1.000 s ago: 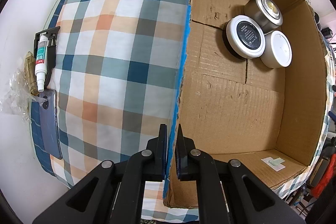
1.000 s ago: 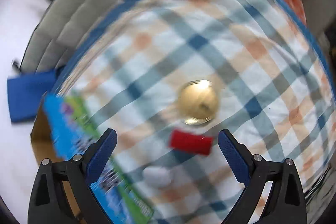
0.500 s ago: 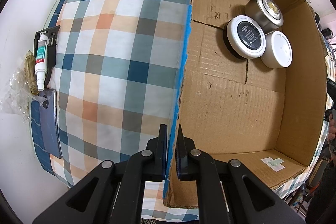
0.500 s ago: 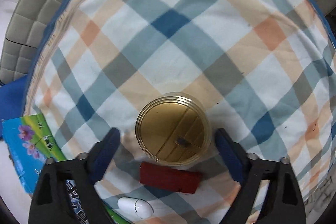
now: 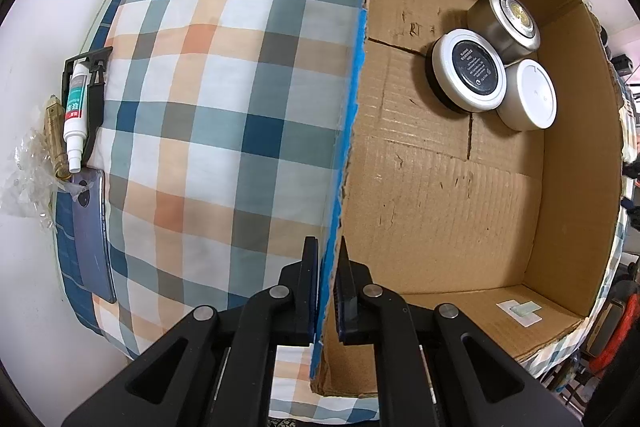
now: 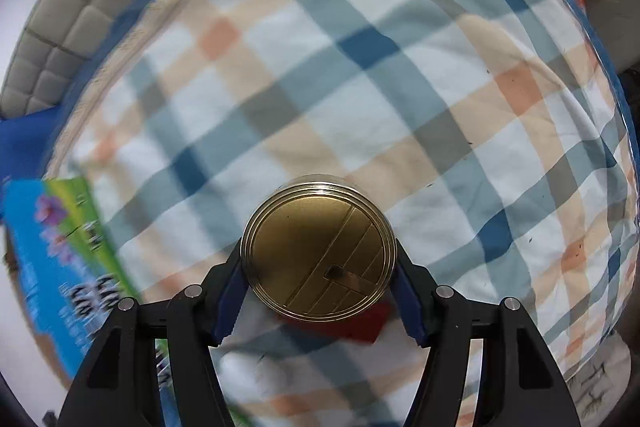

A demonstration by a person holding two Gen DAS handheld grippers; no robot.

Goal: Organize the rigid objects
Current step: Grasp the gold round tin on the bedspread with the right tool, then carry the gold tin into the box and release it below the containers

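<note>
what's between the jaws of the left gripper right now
The blue-edged wall of the cardboard box. The left gripper is shut on that wall, one jaw outside over the plaid cloth, one inside the box. This shows in the left wrist view.

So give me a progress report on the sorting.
Done: three round tins sit in the cardboard box, whose wall the left hand-held gripper pinches. In hand: the right hand-held gripper has just closed onto the gold-lidded jar. Left: the red block under it.

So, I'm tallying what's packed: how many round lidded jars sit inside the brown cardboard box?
3, clustered in the brown cardboard box's far right corner: a silver metal tin, a white-rimmed black-topped jar and a plain white-lidded jar beside them. None seem hidden.
</note>
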